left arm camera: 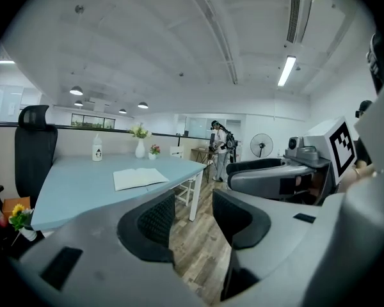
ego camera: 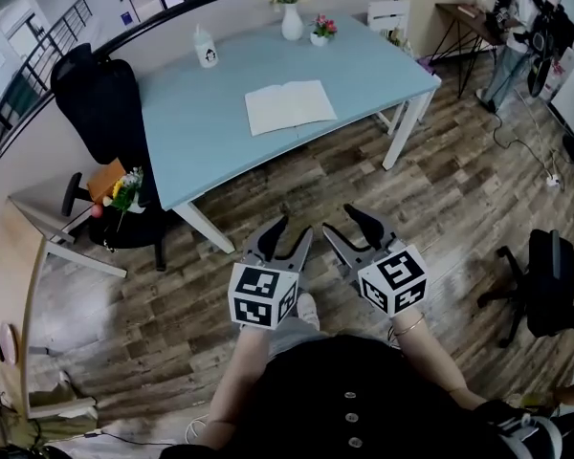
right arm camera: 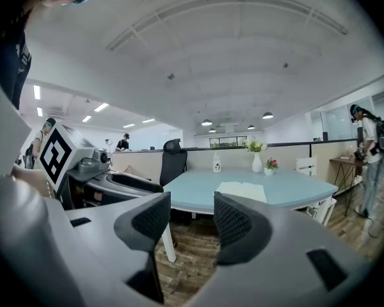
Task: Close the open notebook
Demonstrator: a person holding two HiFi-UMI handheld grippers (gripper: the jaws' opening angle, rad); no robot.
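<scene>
Left gripper and right gripper side by side, jaws spread wide and empty, both forearms stretched forward over the wood floor. Well ahead, the open notebook lies flat on the blue table.

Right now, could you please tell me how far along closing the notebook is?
Done: nothing; the notebook lies open on the blue table. In hand: nothing either; the left gripper and right gripper are both open and empty, over the wood floor short of the table. Left: reaching the notebook and folding one half over the other.
</scene>
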